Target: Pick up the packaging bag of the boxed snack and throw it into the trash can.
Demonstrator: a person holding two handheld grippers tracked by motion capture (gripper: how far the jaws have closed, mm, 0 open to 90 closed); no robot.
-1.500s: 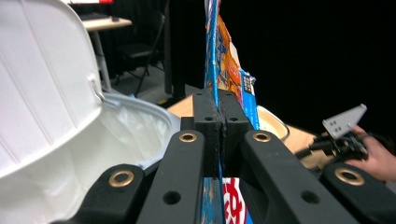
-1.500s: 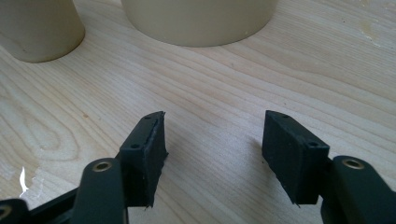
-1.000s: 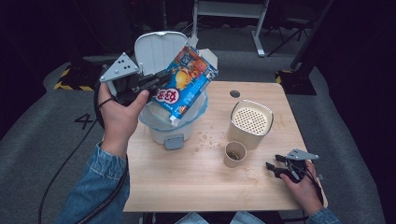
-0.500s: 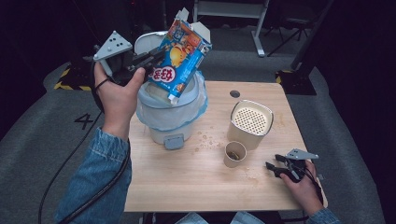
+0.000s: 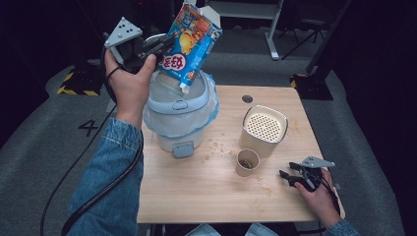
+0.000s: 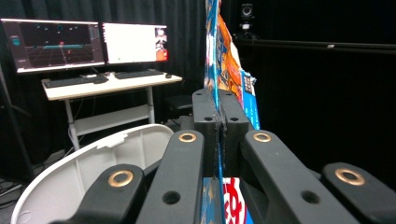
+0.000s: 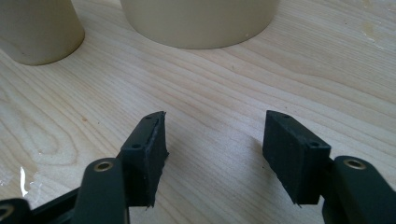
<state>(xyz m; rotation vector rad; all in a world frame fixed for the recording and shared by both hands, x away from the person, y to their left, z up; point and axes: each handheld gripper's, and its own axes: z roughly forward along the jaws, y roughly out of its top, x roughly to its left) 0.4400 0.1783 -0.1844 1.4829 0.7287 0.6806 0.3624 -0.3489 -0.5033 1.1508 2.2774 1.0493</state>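
My left gripper [image 5: 156, 49] pinches the colourful foil snack bag [image 5: 191, 39] above the white lidded bin [image 5: 179, 110]; its own view shows monitors [image 6: 86, 44]. My right gripper [image 7: 212, 149] rests spread, empty, near the beige paper cup [image 5: 247, 162] holding crumbs.

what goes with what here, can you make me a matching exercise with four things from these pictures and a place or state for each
Things:
1. snack bag
2. paper cup
3. right gripper
4. white bin

Places or states:
A. jaws open, low over the table's near right corner
B. pinched in the left gripper, held tilted above the bin
C. stands on the table, just in front of the beige canister
D. lined with a clear bag, lid swung up

Pairs: 1-B, 2-C, 3-A, 4-D
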